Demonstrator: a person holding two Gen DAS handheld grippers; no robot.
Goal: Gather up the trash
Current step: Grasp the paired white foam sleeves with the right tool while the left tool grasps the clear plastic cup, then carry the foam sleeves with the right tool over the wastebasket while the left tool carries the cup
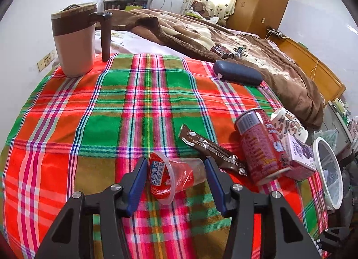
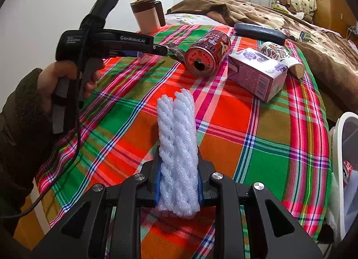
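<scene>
Right claw (image 2: 177,188): clamped on a white foam fruit net (image 2: 176,147), which stands up between the blue pads. Light, soft, springy; it squashes under pressure, so a mid-body pinch as seen should hold.

Left claw (image 1: 173,176): jaws part-open and straddling a clear plastic jelly cup (image 1: 176,175) lying on its side on the plaid cloth (image 1: 89,113); left pad just beside the lid, right pad beside the base, and contact cannot be confirmed. No earlier view is given. Cup judged thin, light, slippery and easily crushed; best taken across the body below the rim. Red foil lid bears Chinese characters, too small to read surely.

Brown wrapper (image 1: 212,149): flat, crinkly, just right of the cup; take it by an edge.

Red drink can (image 1: 261,147): on its side, opened, rigid but prone to roll; Chinese lettering.

Purple-and-white carton (image 1: 299,156): touching the can; stiff card, small print unreadable.

Patterned paper cup (image 1: 288,124): tipped over, behind the carton.

White bin (image 1: 329,169): at the cloth's right edge.

Left tool body, in the right wrist view: "GenRobot.AI".

Dark case (image 1: 237,73) and lidded jug (image 1: 76,39): far side.
</scene>
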